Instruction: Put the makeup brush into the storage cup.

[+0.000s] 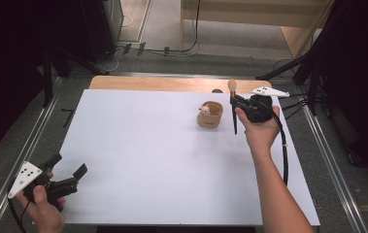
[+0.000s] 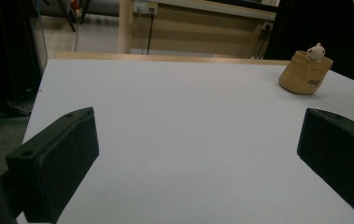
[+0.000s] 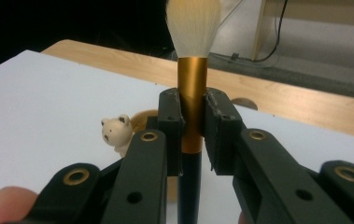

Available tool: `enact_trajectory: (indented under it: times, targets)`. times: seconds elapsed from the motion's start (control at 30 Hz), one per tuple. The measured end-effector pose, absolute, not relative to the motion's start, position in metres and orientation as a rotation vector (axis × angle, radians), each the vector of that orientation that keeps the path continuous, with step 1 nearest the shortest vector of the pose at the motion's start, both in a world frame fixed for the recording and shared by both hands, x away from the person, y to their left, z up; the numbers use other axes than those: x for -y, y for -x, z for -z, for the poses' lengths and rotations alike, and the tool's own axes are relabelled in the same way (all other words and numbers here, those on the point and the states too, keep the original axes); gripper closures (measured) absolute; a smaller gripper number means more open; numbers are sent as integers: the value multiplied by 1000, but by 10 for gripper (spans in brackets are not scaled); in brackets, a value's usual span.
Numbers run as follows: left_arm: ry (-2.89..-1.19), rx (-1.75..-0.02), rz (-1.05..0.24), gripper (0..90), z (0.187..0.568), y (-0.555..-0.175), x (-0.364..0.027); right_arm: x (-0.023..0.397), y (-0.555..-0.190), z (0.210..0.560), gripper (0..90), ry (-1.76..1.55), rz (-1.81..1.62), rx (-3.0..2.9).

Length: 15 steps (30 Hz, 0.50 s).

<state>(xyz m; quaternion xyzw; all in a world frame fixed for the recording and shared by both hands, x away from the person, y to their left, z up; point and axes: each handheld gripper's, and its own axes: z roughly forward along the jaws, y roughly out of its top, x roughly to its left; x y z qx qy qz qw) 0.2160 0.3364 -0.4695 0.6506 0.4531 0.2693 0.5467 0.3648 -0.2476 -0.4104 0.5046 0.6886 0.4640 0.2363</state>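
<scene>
the right gripper (image 1: 233,101) is clamping a makeup brush (image 3: 192,70) upright by its gold ferrule, bristles up, just beside a small tan pot (image 1: 210,115) standing toward the desk's (image 1: 138,145) far right corner. a little white bear (image 3: 116,133) is peeking out of that pot. the pickup looks done; lowering the brush into the pot seems left. the left gripper (image 1: 67,175) is resting at the near left corner, jaws wide apart and holding nothing.
</scene>
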Motion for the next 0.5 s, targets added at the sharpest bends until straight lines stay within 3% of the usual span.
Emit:
enact_trajectory:
  times: [0.5]
  targets:
    - [-1543, -1072, -639, 0, 469, -216, -337, 240, -365, 397, 798, -1315, -1396, -1815]
